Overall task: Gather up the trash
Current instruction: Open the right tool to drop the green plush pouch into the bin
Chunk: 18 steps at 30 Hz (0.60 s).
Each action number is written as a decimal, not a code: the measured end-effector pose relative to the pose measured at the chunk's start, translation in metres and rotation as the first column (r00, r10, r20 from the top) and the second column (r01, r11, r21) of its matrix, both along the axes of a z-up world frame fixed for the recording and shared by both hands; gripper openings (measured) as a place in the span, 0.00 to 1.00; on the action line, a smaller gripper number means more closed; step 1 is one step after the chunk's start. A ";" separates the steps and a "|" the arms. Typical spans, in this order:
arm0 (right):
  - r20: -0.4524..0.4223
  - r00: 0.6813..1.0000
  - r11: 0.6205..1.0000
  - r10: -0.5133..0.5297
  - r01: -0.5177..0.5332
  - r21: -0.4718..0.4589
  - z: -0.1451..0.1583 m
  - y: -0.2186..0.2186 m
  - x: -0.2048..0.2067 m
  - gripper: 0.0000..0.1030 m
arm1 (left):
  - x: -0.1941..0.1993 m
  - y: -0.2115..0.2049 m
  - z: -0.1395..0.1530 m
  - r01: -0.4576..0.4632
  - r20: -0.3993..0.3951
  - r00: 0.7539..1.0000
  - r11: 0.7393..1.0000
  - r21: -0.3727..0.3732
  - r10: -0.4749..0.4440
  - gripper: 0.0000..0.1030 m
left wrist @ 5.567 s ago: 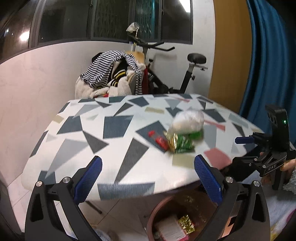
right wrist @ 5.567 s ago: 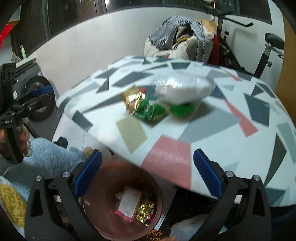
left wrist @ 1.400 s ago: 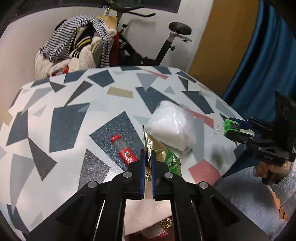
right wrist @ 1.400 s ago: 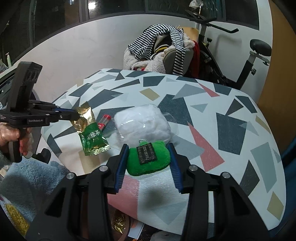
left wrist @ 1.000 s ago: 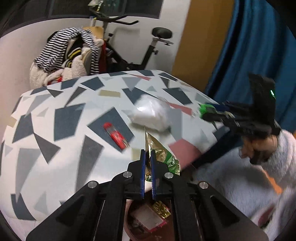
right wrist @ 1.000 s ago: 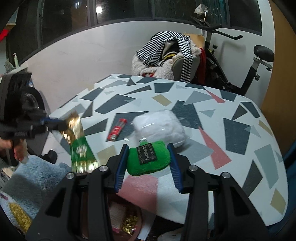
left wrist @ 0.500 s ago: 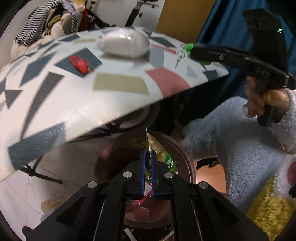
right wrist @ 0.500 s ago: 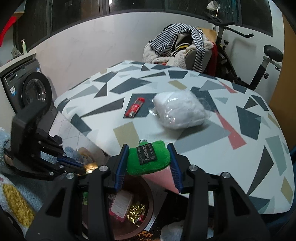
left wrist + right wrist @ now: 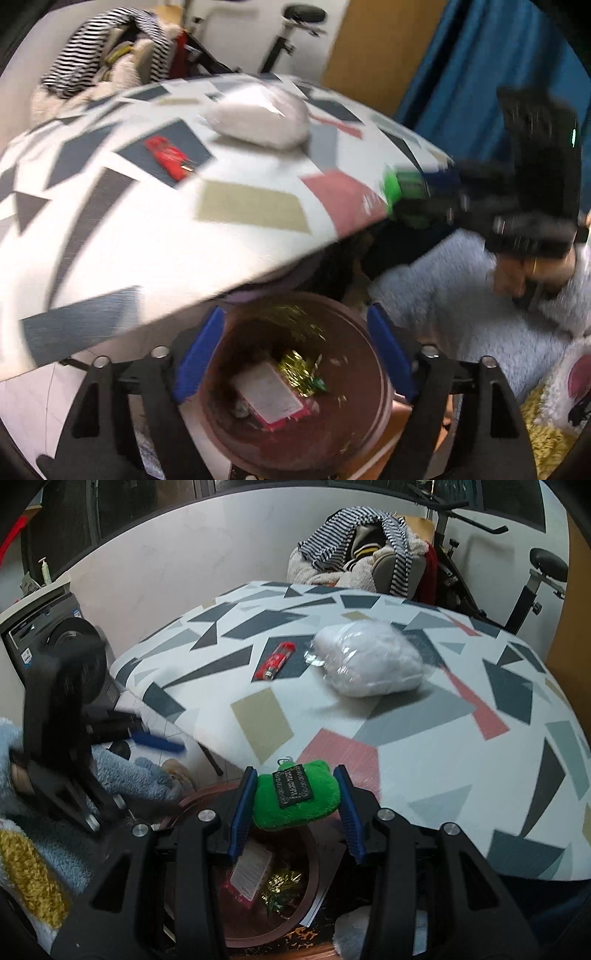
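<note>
Red plastic marks the leftmost piece of litter not yet collected: a small tube-like item (image 9: 275, 660) lying on a dark patch of the patterned table (image 9: 461, 775). Just to its right sits a white wad wrapped in clear film (image 9: 369, 659), also untouched. Lower down, the left gripper (image 9: 293, 356) hangs spread wide and empty directly over the brown bin (image 9: 373, 424), which stands on the floor partly under the table edge. Inside the bin lie a pink-edged packet (image 9: 271, 398) and a crumpled gold-and-green wrapper (image 9: 299, 371), so part of the collecting looks done. Further right, the right gripper (image 9: 293, 803) is clamped on a green plush pouch (image 9: 295, 799), held above the bin's rim. By this showing, the pouch awaits dropping and two items remain on the table.
</note>
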State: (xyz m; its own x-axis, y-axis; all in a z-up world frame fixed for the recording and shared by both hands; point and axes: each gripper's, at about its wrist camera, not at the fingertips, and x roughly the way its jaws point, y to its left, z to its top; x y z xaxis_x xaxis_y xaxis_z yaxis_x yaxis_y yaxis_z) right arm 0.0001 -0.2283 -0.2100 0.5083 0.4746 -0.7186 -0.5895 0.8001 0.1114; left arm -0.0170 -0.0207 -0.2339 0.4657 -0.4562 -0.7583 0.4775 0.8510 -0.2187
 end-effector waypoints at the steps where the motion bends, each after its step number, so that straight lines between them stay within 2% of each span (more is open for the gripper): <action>1: -0.007 1.000 1.000 0.003 -0.003 0.002 -0.003 0.001 0.000 0.43 | -0.001 0.004 0.003 -0.015 0.012 1.000 1.000 0.002 0.015 0.80; 8: -0.062 0.996 0.998 0.060 -0.060 0.004 -0.025 0.019 -0.007 0.43 | -0.019 0.035 0.029 -0.106 0.117 0.988 0.994 0.018 0.103 0.92; 14: -0.096 0.991 0.996 0.088 -0.087 0.013 -0.038 0.030 -0.009 0.43 | -0.035 0.053 0.037 -0.159 0.183 0.971 0.987 0.025 0.151 0.94; 18: -0.112 0.987 0.992 0.113 -0.119 -0.048 -0.049 0.044 -0.012 0.43 | -0.040 0.060 0.031 -0.183 0.186 0.967 0.982 0.035 0.174 0.94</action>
